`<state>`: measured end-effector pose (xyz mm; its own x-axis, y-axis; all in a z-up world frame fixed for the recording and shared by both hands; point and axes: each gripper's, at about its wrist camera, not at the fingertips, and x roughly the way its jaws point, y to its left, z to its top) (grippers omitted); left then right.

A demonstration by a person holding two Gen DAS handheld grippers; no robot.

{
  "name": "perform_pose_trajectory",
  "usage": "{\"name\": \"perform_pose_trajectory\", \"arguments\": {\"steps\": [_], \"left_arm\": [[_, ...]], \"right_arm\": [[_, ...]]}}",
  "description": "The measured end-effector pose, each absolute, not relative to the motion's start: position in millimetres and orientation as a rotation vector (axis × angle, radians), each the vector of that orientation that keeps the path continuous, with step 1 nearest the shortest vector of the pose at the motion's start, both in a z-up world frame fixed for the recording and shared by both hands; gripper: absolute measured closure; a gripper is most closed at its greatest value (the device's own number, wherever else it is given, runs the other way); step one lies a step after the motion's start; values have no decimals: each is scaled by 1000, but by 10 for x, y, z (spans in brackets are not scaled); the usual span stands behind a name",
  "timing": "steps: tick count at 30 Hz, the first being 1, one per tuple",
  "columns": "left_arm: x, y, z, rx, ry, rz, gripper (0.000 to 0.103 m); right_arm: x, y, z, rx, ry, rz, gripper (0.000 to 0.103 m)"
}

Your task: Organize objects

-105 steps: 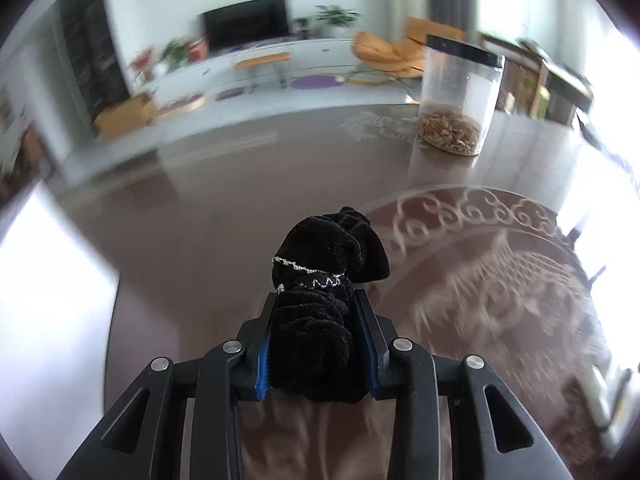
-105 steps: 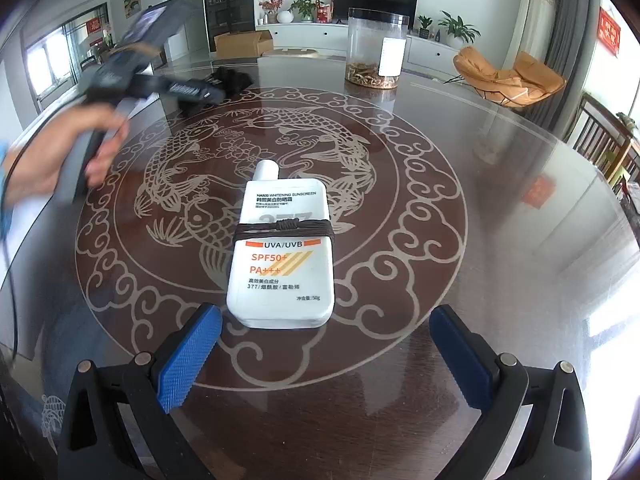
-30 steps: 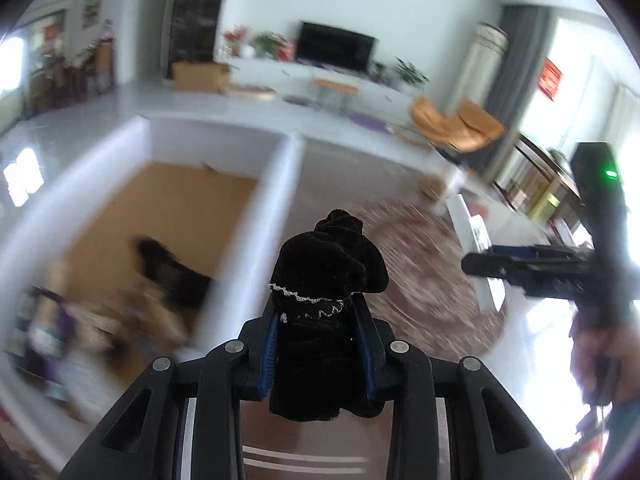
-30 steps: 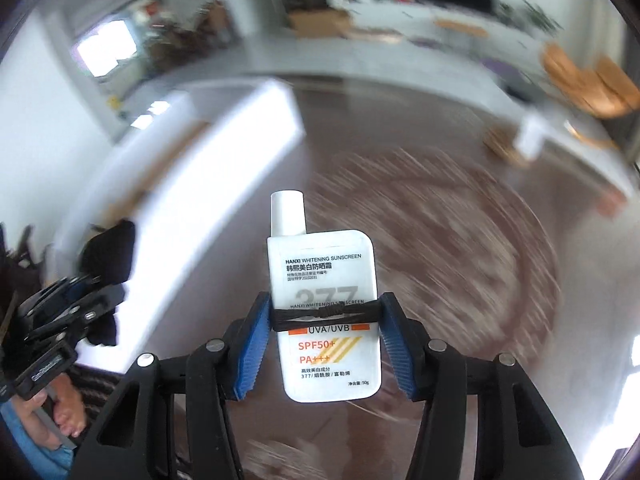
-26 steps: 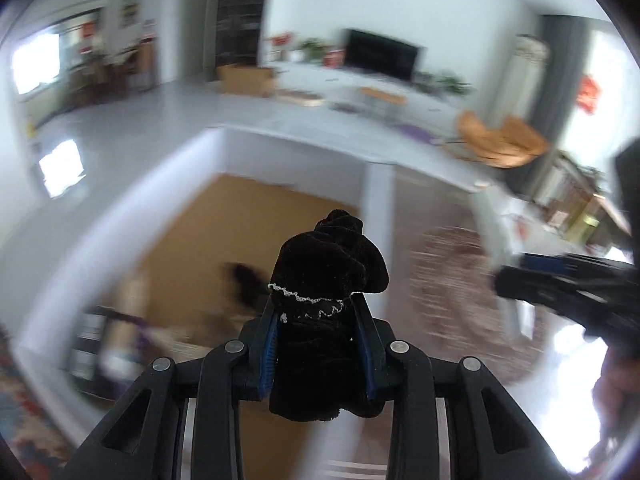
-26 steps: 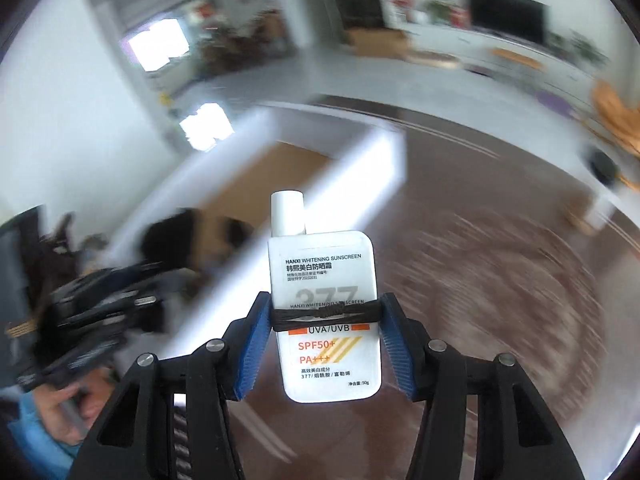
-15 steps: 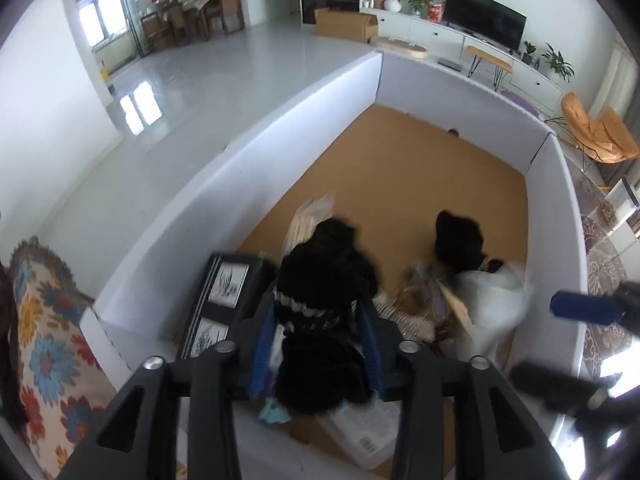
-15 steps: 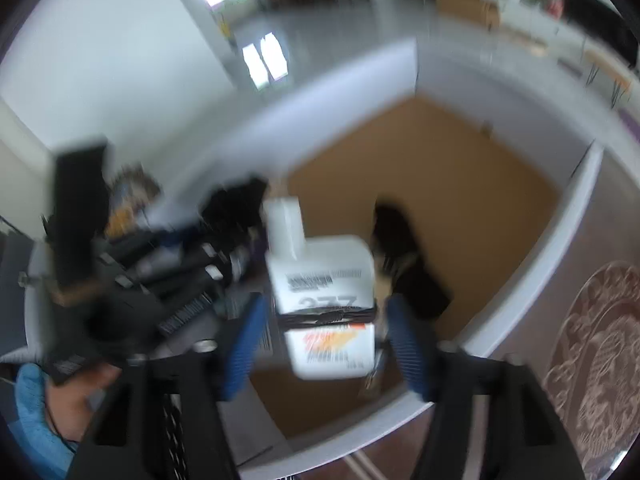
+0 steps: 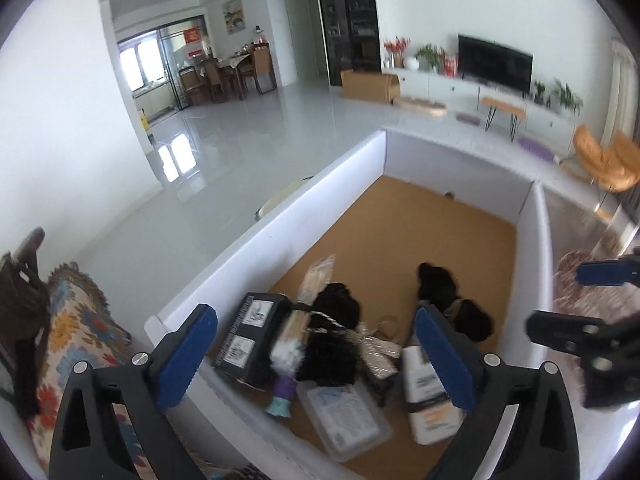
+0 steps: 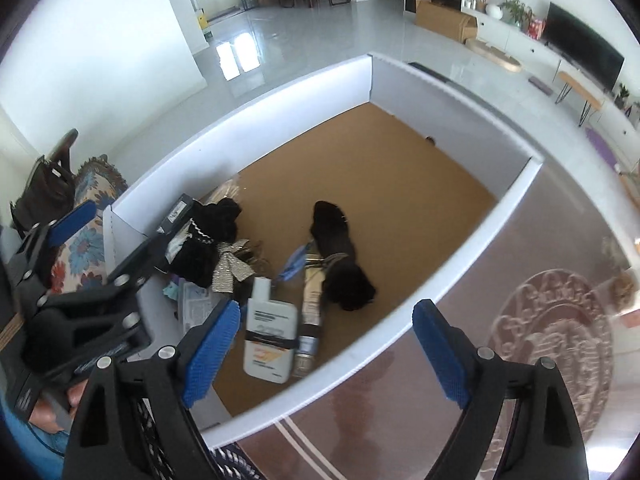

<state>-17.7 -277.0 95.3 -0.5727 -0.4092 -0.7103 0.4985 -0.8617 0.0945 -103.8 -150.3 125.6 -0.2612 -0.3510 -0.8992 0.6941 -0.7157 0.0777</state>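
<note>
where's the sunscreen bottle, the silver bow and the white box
sunscreen bottle (image 10: 269, 340), right wrist view, on its white label face
silver bow (image 10: 231, 270), right wrist view, on its glittery knot
white box (image 10: 472, 240), right wrist view, on its right-hand wall

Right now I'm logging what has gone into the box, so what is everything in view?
box: one, white walls, brown floor, on the table
table: one, dark brown, pale pattern
sunscreen: one, white bottle, black band, lying in the box near corner
scrunchies: two, black, one mid-box, one on the pile
bow: one, silver, beside the bottle
dark box: one, black, against the left wall
clear pack: one, near wall
tube: one, beside the sunscreen
left claw: opening, nothing between its pads
right claw: opening, nothing between its pads
</note>
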Motion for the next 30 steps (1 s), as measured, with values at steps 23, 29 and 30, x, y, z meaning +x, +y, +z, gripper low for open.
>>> {"name": "perform_pose_trajectory", "arguments": {"steps": [23, 29, 30], "left_arm": [[-5, -2669, 1057, 1123, 282, -2347, 2], [10, -2698, 1054, 1114, 304, -2342, 2], [12, -2704, 1054, 1112, 307, -2341, 2]], "right_arm": [[-1125, -1550, 1267, 1300, 543, -2060, 6], [-1142, -1554, 1239, 1305, 546, -2067, 6], [-1143, -1556, 1237, 1306, 546, -2066, 6]]}}
